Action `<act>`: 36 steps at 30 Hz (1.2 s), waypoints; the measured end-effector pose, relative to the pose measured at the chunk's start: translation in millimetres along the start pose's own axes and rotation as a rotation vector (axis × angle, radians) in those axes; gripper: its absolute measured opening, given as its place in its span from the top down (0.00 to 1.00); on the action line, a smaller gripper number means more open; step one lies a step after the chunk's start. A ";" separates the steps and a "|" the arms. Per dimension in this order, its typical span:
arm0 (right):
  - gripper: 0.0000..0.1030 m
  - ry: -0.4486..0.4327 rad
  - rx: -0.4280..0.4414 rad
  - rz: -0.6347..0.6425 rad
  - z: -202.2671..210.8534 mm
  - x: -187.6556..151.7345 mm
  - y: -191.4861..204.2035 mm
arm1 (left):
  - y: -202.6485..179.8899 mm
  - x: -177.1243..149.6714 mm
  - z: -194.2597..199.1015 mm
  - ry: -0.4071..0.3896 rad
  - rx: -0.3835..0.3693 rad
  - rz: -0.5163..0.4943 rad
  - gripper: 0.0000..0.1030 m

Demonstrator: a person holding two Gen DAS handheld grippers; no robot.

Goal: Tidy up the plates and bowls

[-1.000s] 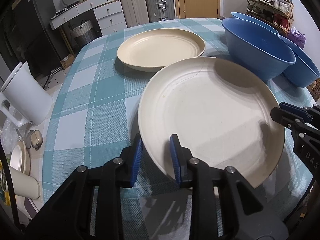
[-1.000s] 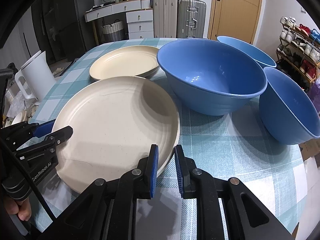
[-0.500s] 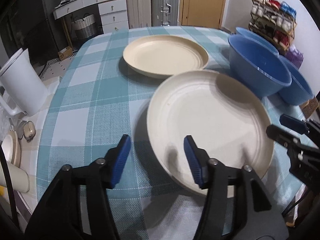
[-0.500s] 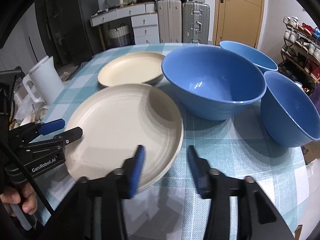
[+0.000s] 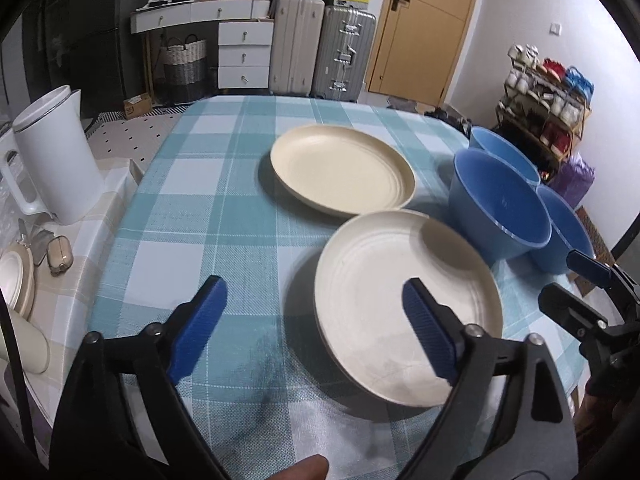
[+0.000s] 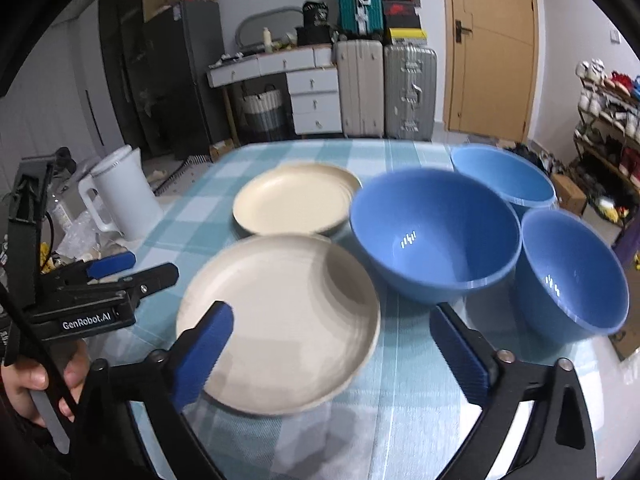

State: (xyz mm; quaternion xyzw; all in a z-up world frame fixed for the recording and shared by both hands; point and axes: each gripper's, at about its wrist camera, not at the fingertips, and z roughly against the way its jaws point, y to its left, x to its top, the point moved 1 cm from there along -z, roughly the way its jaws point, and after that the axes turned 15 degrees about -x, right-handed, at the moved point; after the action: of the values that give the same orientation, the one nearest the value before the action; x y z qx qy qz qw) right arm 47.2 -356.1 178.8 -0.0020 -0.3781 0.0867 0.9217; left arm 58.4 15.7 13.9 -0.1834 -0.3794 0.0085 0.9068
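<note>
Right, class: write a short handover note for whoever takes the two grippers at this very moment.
Left gripper: jaws opening, nothing between the pads.
Right gripper: jaws opening, holding nothing.
Near cream plate lies flat on the checked tablecloth, free of both grippers; far cream plate sits behind it.
Three blue bowls stand separately to the right.
Done: nothing is stacked.
Left: stack the plates, nest the bowls.
</note>
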 end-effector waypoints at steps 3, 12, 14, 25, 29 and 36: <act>0.01 -0.004 0.010 0.004 -0.3 11.7 0.8 | 4.2 3.8 6.2 -0.019 0.007 0.023 0.01; 0.01 -0.013 0.081 0.021 -9.9 51.0 4.0 | 23.6 16.0 14.5 -0.044 0.022 0.096 0.01; 0.01 -0.013 0.109 0.023 -11.7 61.0 3.8 | 25.5 21.2 13.6 -0.048 0.028 0.105 0.01; 0.01 -0.007 0.148 0.025 -28.9 123.2 -7.4 | 38.9 59.8 9.8 -0.067 0.041 0.147 0.01; 0.01 0.022 0.178 0.048 -43.4 142.1 -4.1 | 45.4 73.1 2.5 -0.057 0.037 0.172 0.01; 0.01 0.085 0.208 0.056 -79.1 172.0 1.8 | 58.1 94.9 -16.3 -0.039 0.042 0.206 0.01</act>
State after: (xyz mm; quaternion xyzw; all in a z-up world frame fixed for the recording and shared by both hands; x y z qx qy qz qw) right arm 222.3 -321.6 242.0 0.0794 -0.3275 0.1511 0.9293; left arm 144.5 79.2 48.7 -0.2022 -0.3759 0.1134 0.8972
